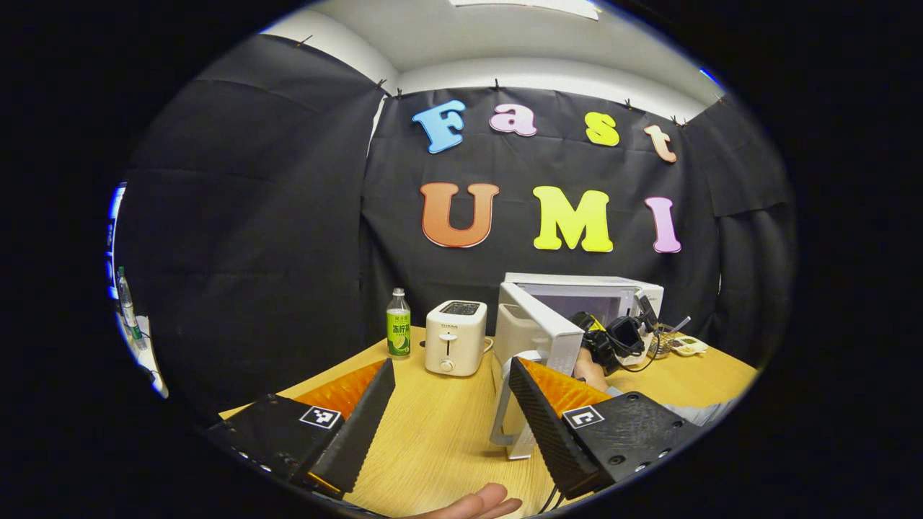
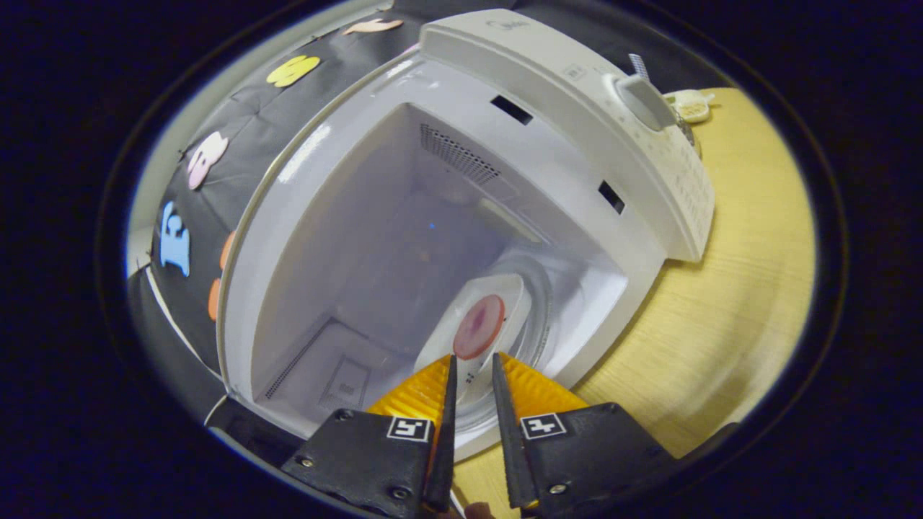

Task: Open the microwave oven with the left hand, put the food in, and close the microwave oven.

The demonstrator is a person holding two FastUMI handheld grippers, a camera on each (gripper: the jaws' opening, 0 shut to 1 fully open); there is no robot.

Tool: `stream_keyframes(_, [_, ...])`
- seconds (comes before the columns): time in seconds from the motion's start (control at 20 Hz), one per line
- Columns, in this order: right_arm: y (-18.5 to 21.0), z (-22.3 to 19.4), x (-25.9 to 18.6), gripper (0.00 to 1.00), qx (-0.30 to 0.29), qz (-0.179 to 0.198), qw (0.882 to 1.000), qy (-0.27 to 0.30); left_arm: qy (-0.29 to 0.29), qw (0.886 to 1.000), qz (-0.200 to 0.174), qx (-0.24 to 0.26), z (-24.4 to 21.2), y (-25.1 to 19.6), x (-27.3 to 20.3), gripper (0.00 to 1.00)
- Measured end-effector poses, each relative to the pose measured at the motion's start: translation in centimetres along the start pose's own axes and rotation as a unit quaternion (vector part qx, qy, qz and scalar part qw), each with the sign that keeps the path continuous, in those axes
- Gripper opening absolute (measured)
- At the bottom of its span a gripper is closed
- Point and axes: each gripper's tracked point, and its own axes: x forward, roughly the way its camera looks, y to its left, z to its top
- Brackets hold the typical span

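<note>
The white microwave (image 1: 581,284) stands at the back right of the wooden table with its door (image 1: 537,328) swung open toward me. My left gripper (image 1: 452,364) hangs open over the table, well short of the door, with nothing between its fingers. In the right gripper view the microwave cavity (image 2: 404,238) is close in front. A white plate (image 2: 499,290) carrying a pinkish-red round of food (image 2: 478,326) rests on the glass turntable (image 2: 539,288) inside. My right gripper (image 2: 472,364) is shut on the plate's near rim. From the left gripper view, the right gripper (image 1: 624,335) reaches into the oven.
A white toaster (image 1: 454,337) and a green-labelled bottle (image 1: 398,324) stand left of the microwave. The control panel with its knob (image 2: 644,101) sits beside the cavity. Small items (image 1: 685,344) lie right of the oven. A hand (image 1: 479,502) shows at the lower edge.
</note>
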Motion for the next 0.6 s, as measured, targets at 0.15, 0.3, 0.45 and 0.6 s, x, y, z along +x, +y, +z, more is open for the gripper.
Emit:
stream_keyframes(0.15, [-0.1, 0.9, -1.1, 0.46, -0.068, 0.008, 0.998, -0.003, 0.001, 1.0, 0.008, 0.0, 0.1, 0.7, -0.2, 0.95])
stream_keyframes(0.3, [0.4, 2.9, -2.7, 1.0, -0.167, 0.015, 0.986, -0.023, -0.002, 1.0, 0.03, 0.002, 0.6, 2.0, -0.7, 0.95])
stream_keyframes(0.45, [1.6, 4.8, -5.2, 0.91, -0.248, 0.033, 0.967, -0.042, -0.001, 0.999, 0.032, -0.012, 0.6, 2.3, -1.2, 0.93])
stream_keyframes(0.6, [3.1, 7.1, -8.3, 0.91, -0.316, 0.056, 0.945, -0.059, -0.003, 0.999, 0.032, -0.023, 0.8, 2.7, -1.3, 0.77])
